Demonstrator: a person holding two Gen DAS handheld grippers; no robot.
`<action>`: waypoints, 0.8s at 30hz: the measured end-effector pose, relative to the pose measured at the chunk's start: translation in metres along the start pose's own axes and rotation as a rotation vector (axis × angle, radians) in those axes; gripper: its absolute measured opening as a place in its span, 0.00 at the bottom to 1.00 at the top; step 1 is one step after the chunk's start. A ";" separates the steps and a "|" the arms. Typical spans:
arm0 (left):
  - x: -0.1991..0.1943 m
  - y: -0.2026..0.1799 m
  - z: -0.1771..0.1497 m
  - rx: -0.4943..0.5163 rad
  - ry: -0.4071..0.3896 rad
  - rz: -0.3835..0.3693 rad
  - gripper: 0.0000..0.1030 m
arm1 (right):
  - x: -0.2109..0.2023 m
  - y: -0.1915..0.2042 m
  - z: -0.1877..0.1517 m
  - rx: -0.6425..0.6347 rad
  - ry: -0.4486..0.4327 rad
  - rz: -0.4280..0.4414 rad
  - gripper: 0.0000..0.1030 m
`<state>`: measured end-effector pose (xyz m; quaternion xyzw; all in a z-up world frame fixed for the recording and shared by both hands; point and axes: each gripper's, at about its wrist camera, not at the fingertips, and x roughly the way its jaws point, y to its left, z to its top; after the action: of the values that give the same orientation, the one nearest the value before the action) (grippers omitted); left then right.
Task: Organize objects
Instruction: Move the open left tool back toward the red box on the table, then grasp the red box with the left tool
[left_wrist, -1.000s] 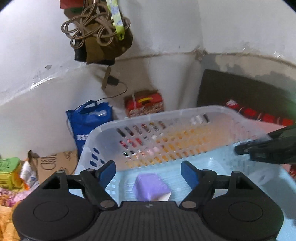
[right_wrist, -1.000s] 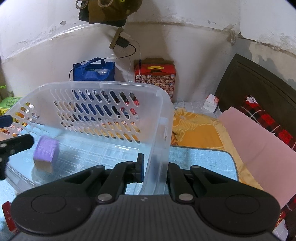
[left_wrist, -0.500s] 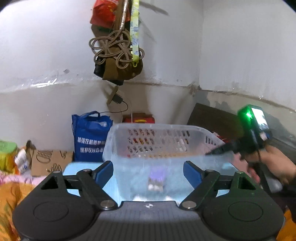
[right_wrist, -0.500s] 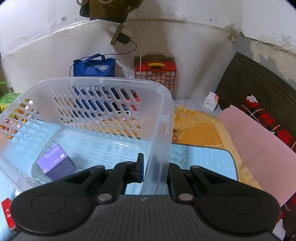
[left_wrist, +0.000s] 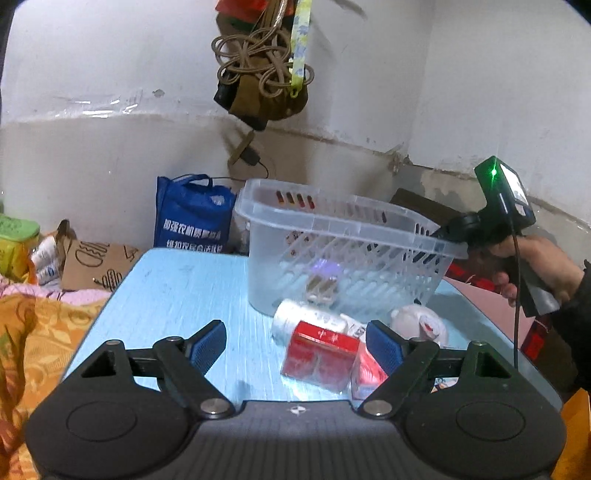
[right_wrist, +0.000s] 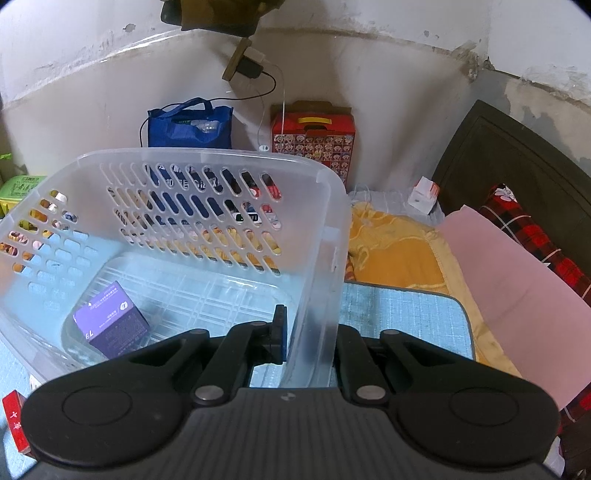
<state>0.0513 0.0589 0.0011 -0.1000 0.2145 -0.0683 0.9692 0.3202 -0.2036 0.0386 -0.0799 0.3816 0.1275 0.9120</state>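
Jaws of my right gripper (right_wrist: 306, 339) clamp the thin, flexible basket (left_wrist: 332, 251) wall; my left gripper (left_wrist: 295, 347) gapes over the light, rigid red box (left_wrist: 319, 354) on the surface, best pinched across its flat sides.

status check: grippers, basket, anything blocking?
Left gripper open, empty, above table. Right gripper shut on basket wall. Purple box inside basket. Red box, white bottle on table outside basket; nothing blocking.
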 end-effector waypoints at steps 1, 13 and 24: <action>0.000 0.000 -0.002 0.000 0.000 0.001 0.83 | 0.000 0.000 0.000 0.000 0.000 0.001 0.09; 0.004 -0.014 -0.036 0.091 0.013 -0.010 0.83 | 0.001 -0.001 0.000 0.013 0.016 0.012 0.09; 0.043 -0.021 -0.027 0.109 0.041 -0.024 0.83 | 0.003 0.000 0.002 0.002 0.019 0.012 0.09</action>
<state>0.0763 0.0269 -0.0351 -0.0482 0.2288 -0.0935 0.9678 0.3240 -0.2027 0.0381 -0.0780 0.3910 0.1319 0.9075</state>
